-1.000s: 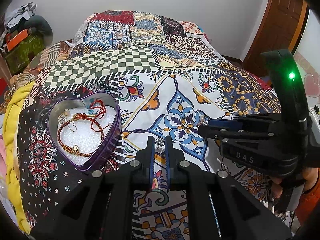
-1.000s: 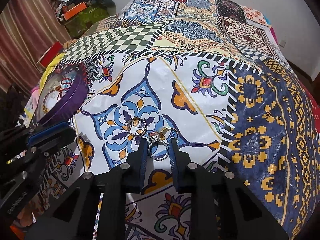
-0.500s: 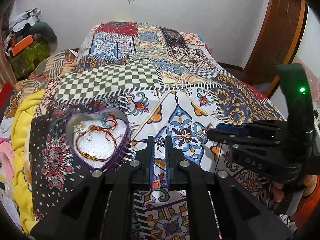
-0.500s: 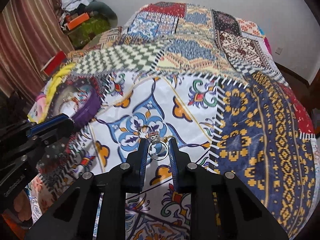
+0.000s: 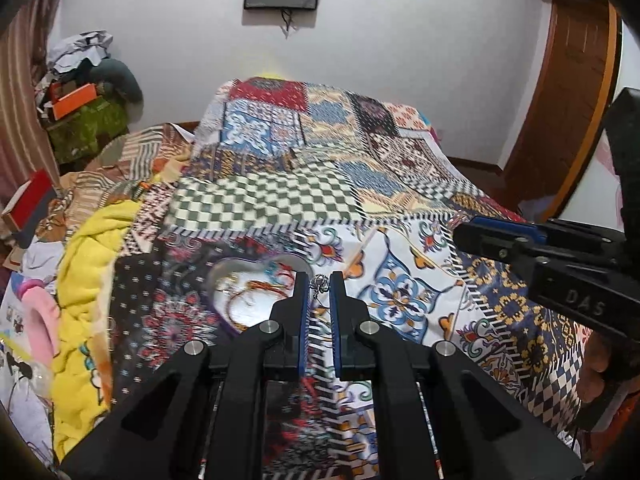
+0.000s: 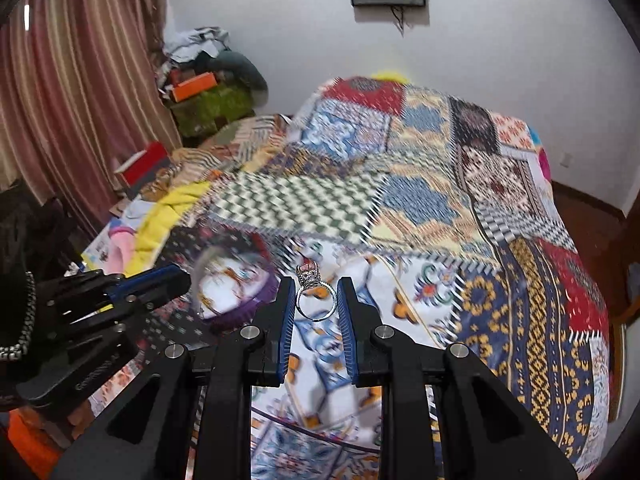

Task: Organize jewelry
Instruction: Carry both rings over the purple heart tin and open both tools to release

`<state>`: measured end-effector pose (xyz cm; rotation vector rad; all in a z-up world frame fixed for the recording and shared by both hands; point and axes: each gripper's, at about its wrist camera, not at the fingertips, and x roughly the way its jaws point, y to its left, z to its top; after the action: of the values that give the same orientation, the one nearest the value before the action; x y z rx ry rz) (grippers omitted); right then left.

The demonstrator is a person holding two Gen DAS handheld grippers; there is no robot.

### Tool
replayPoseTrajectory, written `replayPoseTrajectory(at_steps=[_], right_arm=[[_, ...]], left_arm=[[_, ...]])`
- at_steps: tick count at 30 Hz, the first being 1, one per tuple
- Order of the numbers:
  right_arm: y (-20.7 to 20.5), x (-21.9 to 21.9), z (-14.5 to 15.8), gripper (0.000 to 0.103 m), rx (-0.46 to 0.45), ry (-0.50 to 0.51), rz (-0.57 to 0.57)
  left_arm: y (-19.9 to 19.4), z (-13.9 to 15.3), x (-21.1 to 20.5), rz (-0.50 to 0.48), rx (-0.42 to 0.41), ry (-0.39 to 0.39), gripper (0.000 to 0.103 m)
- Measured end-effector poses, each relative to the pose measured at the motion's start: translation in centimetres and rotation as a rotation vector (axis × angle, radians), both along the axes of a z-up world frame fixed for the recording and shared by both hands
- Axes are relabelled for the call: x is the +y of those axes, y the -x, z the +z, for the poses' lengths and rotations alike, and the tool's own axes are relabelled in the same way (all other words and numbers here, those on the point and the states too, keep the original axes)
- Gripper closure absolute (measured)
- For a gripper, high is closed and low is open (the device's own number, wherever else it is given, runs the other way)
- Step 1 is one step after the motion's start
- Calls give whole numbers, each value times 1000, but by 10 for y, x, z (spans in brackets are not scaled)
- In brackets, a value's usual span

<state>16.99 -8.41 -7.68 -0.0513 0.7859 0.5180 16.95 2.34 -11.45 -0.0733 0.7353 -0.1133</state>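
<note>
Home bedroom: quilted bed, curtains

Both tools are black plastic frames with angular cut-out arms joined by round silver screws. The left gripper has two slim fingers faced with blue ribbed pads; the right gripper is built the same. In the left wrist view, the right gripper's side bears pale embossed letters "DAS", behind its blue-tipped fingers.
</note>
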Motion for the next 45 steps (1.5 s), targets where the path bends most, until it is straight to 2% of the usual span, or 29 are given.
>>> replayPoseTrajectory(at_steps=[9,19,23,35,45], right_arm=[[6,33,9,84,-29,-35,75],[-7,68,1,84,-13,-44,147],[-12,76,-7,84,2,-39,163],[-36,84,-45,84,114,-30,175],[-41,90,-60,84,155,-24,190]], left_arm=[[7,11,34,66,-34,-1,95],[1,12,63,112,-53,7,95],[-8,4,65,108,-41,17,95],[-40,-41,62,75,65,59,95],[-48,-56,65,72,98,82,95]])
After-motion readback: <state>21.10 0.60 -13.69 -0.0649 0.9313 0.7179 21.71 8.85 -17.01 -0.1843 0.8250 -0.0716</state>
